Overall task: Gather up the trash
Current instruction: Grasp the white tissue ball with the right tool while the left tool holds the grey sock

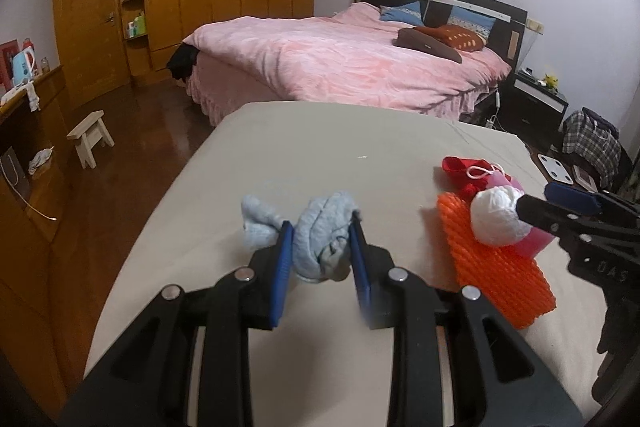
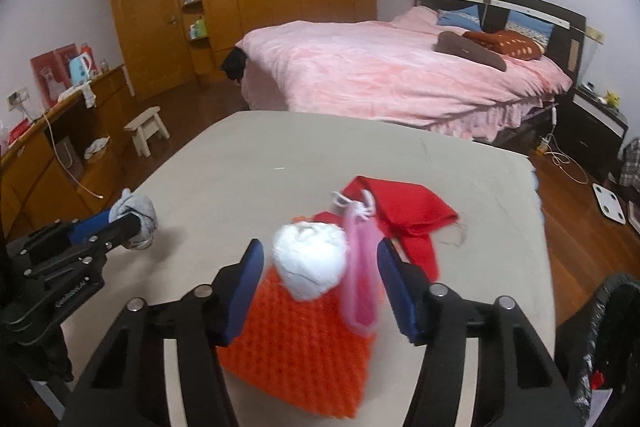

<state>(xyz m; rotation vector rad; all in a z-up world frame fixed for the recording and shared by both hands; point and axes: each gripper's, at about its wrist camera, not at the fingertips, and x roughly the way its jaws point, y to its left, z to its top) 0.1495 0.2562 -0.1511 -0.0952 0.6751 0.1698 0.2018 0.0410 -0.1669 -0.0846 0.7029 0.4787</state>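
My left gripper (image 1: 320,243) is shut on a crumpled light blue cloth (image 1: 320,231) on the beige table (image 1: 320,147); it also shows in the right wrist view (image 2: 136,215). My right gripper (image 2: 320,267) is open around a white crumpled paper ball (image 2: 310,263) and a pink mesh pouch (image 2: 360,267), both lying on an orange foam net (image 2: 296,347). In the left wrist view the ball (image 1: 496,219) sits on the net (image 1: 492,259). A red cloth (image 2: 404,215) lies just beyond them.
A black-lined trash bin (image 2: 604,347) stands off the table's right edge. A pink bed (image 2: 400,67) is behind the table, a small white stool (image 2: 146,131) on the wooden floor to the left, and a wooden desk (image 2: 48,147) at far left.
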